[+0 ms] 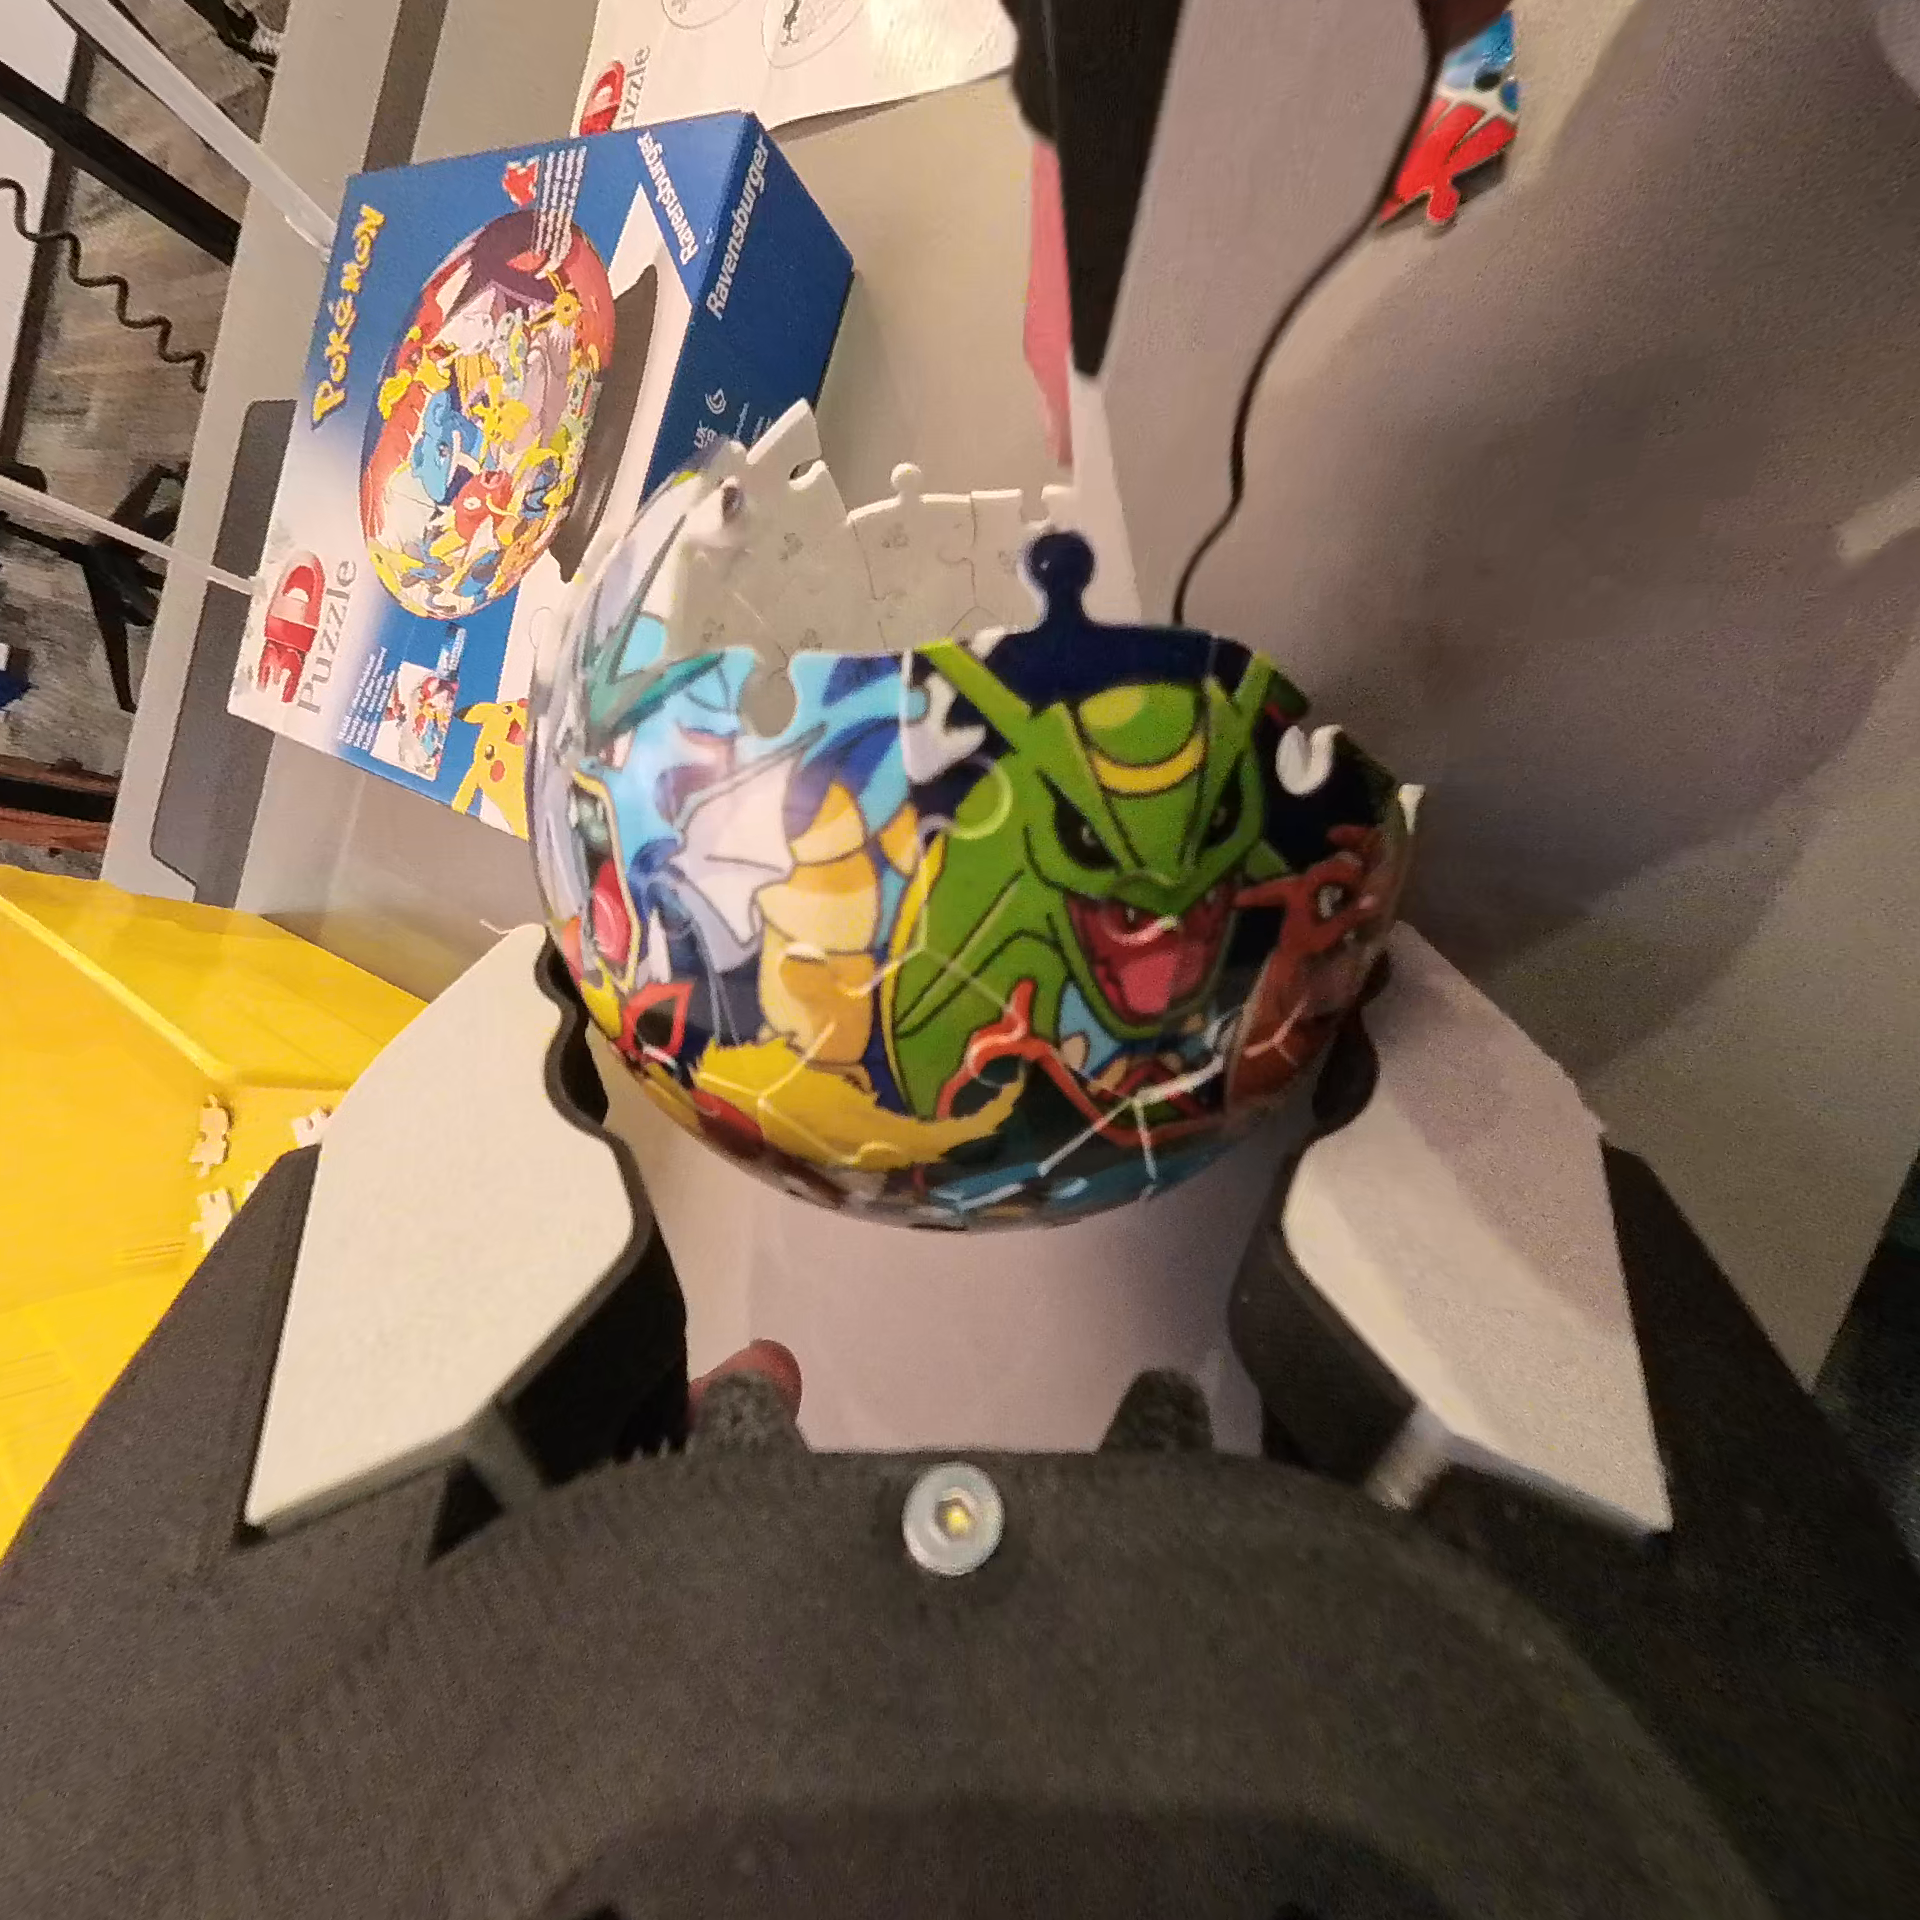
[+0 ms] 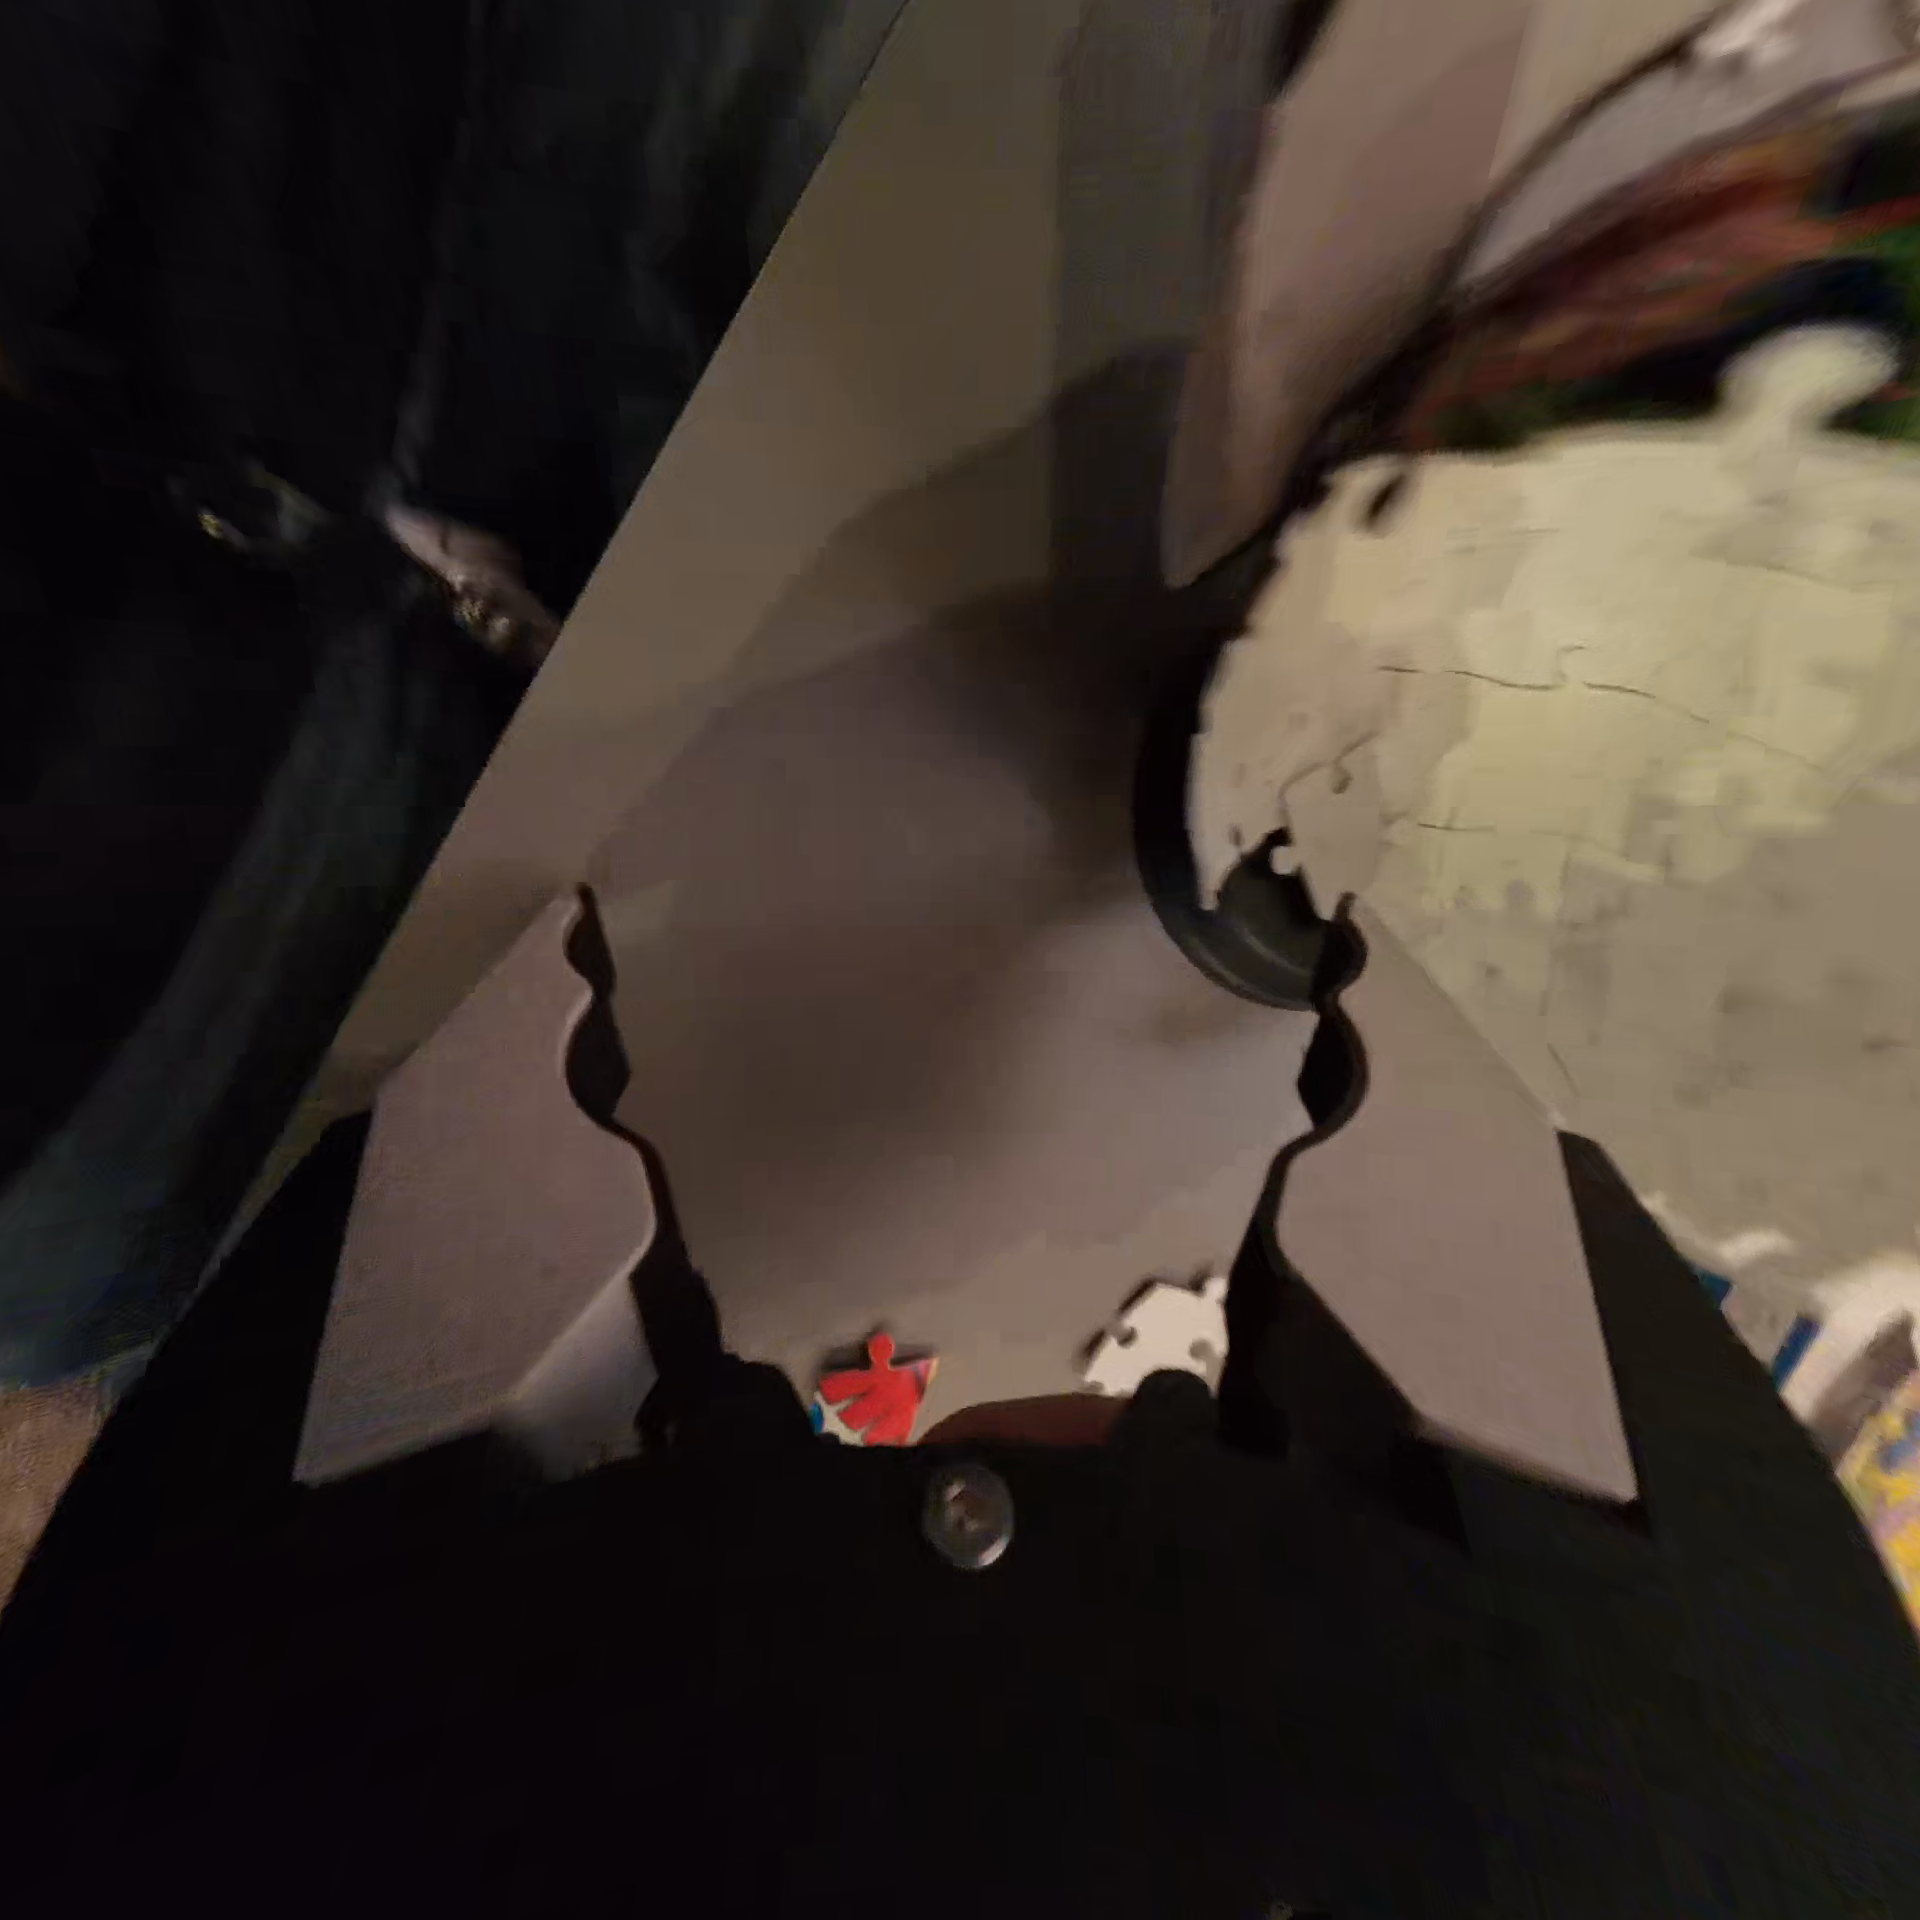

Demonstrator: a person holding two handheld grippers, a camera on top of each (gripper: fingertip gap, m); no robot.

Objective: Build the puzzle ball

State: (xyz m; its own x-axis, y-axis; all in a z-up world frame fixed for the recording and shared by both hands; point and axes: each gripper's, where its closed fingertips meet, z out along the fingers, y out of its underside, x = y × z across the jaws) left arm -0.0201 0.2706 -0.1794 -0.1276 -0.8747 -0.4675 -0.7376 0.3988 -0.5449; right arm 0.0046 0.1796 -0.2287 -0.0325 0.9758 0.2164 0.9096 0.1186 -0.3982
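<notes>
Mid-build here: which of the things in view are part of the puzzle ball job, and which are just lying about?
Part of the job:
- half-built puzzle ball, held in the left gripper
- red loose piece and white loose piece on the table, by the open right gripper

Lying about:
- blue puzzle box
- yellow bin
- black cable

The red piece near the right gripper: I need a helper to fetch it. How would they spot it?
On the grey table, look low between the open right gripper's fingers. Two loose pieces lie there: the red piece is printed side up, its neighbour plain white.
</notes>
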